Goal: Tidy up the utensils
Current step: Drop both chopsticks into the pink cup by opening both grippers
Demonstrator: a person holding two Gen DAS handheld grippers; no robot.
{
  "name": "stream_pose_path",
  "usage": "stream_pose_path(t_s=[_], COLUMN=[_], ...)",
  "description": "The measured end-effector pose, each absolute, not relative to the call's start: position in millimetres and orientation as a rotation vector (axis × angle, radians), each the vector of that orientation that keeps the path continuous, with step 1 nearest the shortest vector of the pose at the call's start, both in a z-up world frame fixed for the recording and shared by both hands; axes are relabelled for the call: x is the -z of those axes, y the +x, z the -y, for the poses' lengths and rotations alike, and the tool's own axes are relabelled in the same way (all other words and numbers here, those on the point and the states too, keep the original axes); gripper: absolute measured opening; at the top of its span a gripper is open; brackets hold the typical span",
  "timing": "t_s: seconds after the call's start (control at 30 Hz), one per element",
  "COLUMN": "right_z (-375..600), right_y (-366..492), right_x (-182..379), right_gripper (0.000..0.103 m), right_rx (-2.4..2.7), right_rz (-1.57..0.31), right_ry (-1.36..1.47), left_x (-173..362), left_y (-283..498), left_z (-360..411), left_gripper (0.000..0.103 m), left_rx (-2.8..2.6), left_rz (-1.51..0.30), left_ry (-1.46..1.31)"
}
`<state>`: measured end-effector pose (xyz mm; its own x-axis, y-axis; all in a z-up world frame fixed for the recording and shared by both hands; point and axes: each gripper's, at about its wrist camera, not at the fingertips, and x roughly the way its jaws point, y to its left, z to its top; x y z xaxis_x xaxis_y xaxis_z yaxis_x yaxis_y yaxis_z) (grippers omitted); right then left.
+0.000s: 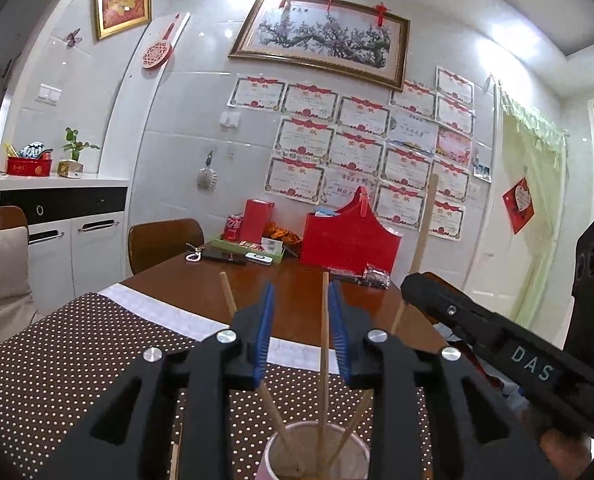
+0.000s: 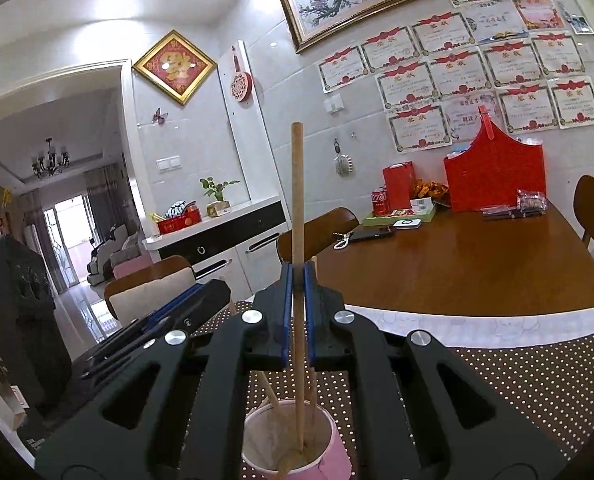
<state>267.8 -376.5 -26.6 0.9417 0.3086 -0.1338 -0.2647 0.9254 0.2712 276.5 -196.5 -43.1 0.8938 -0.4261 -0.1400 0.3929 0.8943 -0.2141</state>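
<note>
A pink paper cup (image 1: 272,446) (image 2: 339,458) stands on a dotted brown mat below both grippers, with several wooden chopsticks in it. My left gripper (image 1: 301,286) is open. One upright chopstick (image 1: 325,320) rises between its blue pads, next to the right pad, with a gap to the left pad. Another chopstick (image 1: 228,296) leans off to the left. My right gripper (image 2: 297,268) is shut on a thicker wooden stick (image 2: 297,200) that stands upright with its lower end in the cup. In the left wrist view the right gripper (image 1: 413,284) comes in from the right, holding that stick (image 1: 425,220).
The dotted mat (image 1: 77,360) covers the near end of a brown wooden table (image 2: 477,264). At the far end are a red box (image 1: 349,236), a cola can (image 1: 233,228), a green tray and a phone (image 1: 221,257). Chairs (image 1: 161,240) stand at the left side.
</note>
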Motion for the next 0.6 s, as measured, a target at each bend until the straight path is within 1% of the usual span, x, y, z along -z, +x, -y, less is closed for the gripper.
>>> stream_pose_path(t_s=[0.2,0.33,0.47,0.5,0.57,0.6], right_z=[369.5,365.2,361.0,360.5,358.9,358.4], right_y=[269.5,269.8,270.0,269.7,269.9,269.6], right_x=[26.8,26.6,25.5,25.4,24.8,24.7], right_gripper=[0.007,0.007,0.007,0.008,0.015,0.025], right_rx=[-0.305,-0.315,-0.320,-0.321,-0.325,-0.322], right_rz=[-0.209,-0.230,-0.245,-0.247,-0.255,-0.255], right_ry=[0.240,0.229,0.220,0.219,0.211,0.209], left_x=[40.7,39.6,38.0,37.5,36.7,36.2], left_y=[268.0,263.8,260.5,260.0,258.3,257.1], left_z=[195.3,192.1,186.2,185.4,183.4,182.1], left_gripper=[0.028,0.033,0.034,0.034,0.035,0.035], left_rx=[0.418,0.398,0.386,0.383,0.374,0.370], left_rz=[-0.187,-0.189,-0.195,-0.199,-0.204,-0.204], left_ry=[-0.158,-0.150,-0.148,-0.146,-0.140,-0.137])
